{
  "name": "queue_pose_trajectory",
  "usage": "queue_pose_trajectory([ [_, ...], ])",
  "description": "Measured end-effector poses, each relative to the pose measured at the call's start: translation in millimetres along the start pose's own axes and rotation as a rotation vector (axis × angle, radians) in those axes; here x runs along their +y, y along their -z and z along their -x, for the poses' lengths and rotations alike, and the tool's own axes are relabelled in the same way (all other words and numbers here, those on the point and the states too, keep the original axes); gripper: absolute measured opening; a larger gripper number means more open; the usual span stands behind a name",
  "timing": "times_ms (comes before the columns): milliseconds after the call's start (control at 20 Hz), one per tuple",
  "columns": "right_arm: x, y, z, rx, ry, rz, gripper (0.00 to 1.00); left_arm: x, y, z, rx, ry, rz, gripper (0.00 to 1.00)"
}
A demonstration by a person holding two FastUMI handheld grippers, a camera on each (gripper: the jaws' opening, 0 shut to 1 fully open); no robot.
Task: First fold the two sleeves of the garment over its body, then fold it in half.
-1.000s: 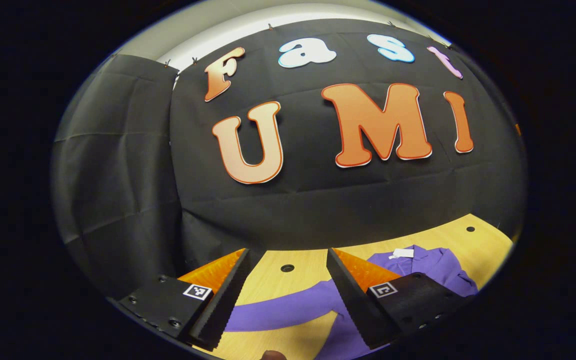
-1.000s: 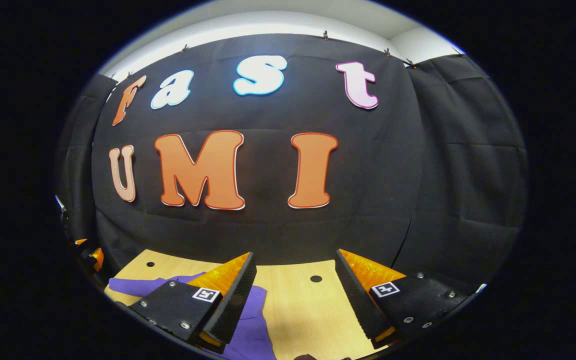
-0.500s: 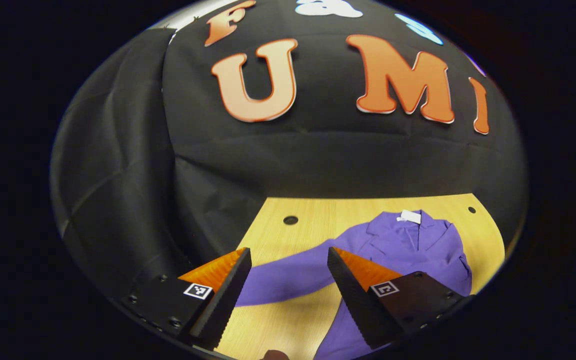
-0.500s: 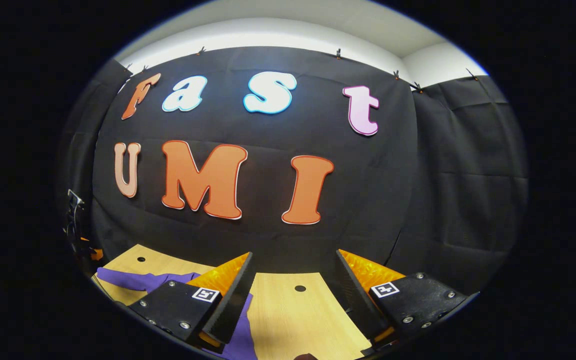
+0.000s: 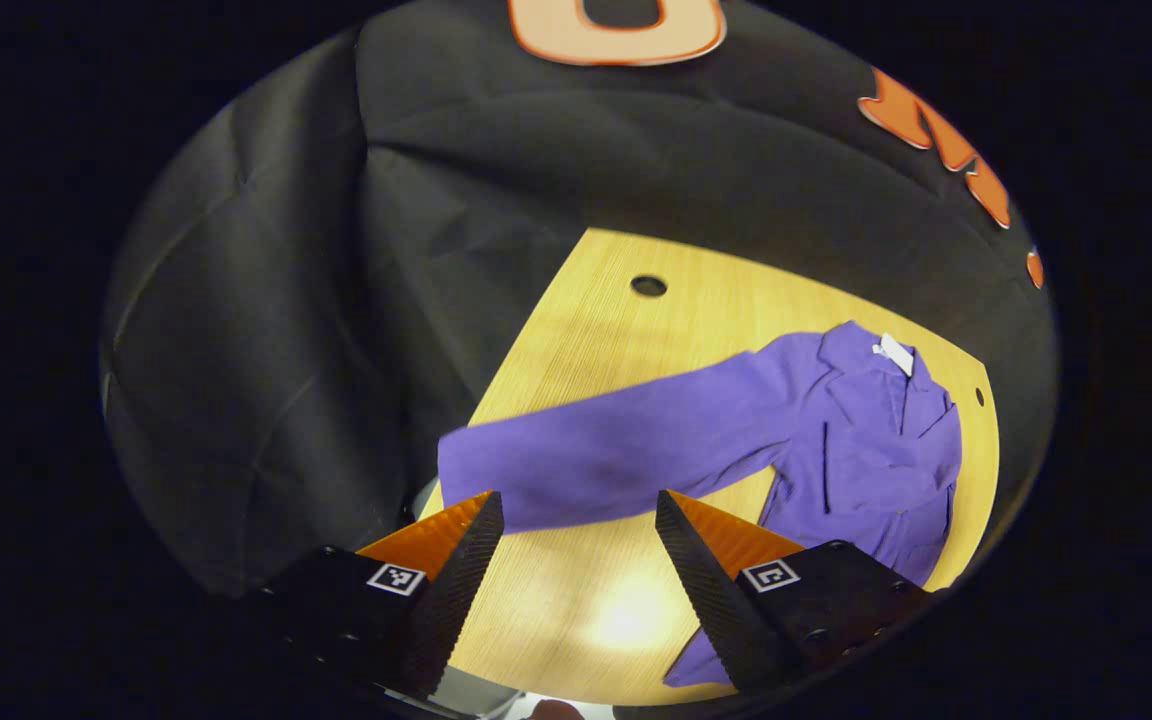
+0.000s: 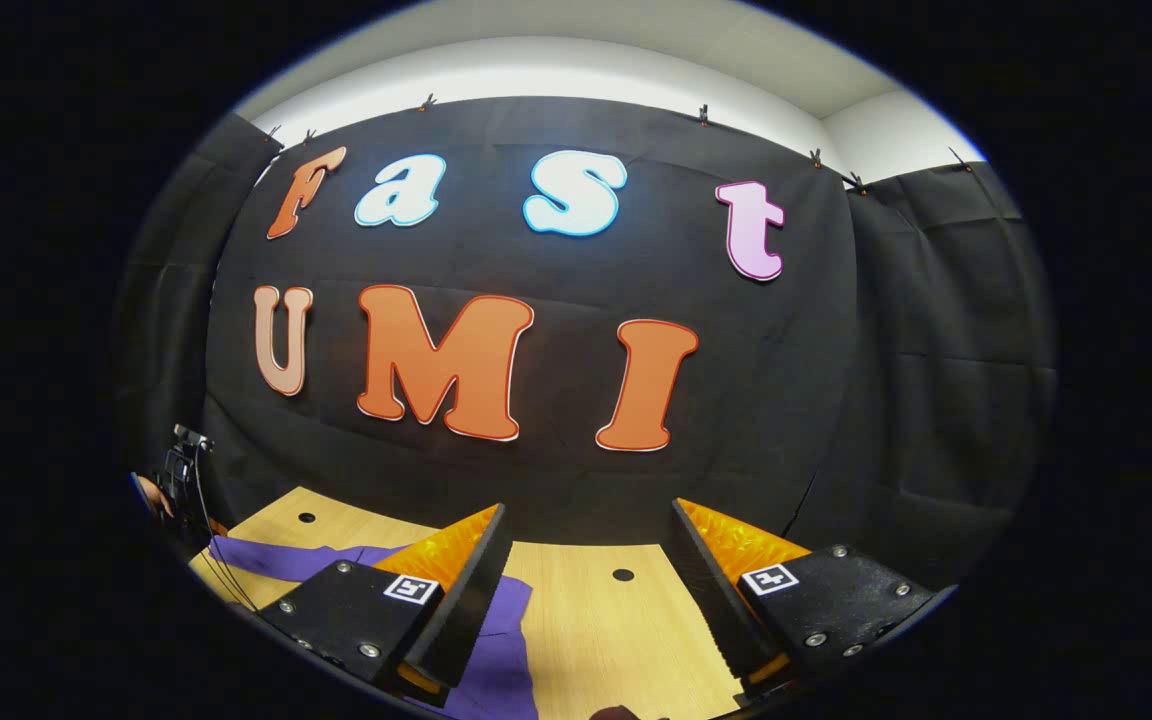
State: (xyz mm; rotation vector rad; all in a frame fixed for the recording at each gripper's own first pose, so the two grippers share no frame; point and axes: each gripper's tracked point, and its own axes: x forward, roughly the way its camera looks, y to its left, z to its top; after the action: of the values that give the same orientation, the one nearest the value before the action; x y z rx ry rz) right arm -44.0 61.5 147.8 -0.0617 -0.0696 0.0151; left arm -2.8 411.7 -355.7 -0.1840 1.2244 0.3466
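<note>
Left gripper view: the wooden table [image 5: 626, 330] carries the purple garment [image 5: 866, 450], its near sleeve [image 5: 616, 455] stretched crosswise just ahead of the left gripper [image 5: 576, 515], whose jaws gape empty. The right gripper [image 6: 586, 530], equally spread and empty, hangs farther off.
</note>
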Motion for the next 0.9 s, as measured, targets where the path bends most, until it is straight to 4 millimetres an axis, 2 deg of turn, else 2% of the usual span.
queue_pose_trajectory([
  [300,28.3,0.0,-0.4,0.024,0.0,-0.009,0.94,49.2,28.4,-76.1,0.188,-0.017,0.057,1.0],
  [500,49.7,7.5,-4.2,0.056,0.011,-0.005,0.94,68.1,37.2,-118.7,0.279,-0.016,0.086,1.0],
  [600,64.5,12.9,-6.9,0.078,0.003,-0.027,0.94,67.6,39.4,-137.4,0.301,-0.022,0.091,1.0],
  [750,75.8,20.0,-12.3,0.105,0.016,-0.009,0.94,74.0,45.4,-148.7,0.336,-0.023,0.104,0.99],
  [900,83.7,18.6,-15.9,0.105,0.002,0.024,0.94,74.9,48.5,-155.3,0.349,-0.019,0.112,0.99],
])
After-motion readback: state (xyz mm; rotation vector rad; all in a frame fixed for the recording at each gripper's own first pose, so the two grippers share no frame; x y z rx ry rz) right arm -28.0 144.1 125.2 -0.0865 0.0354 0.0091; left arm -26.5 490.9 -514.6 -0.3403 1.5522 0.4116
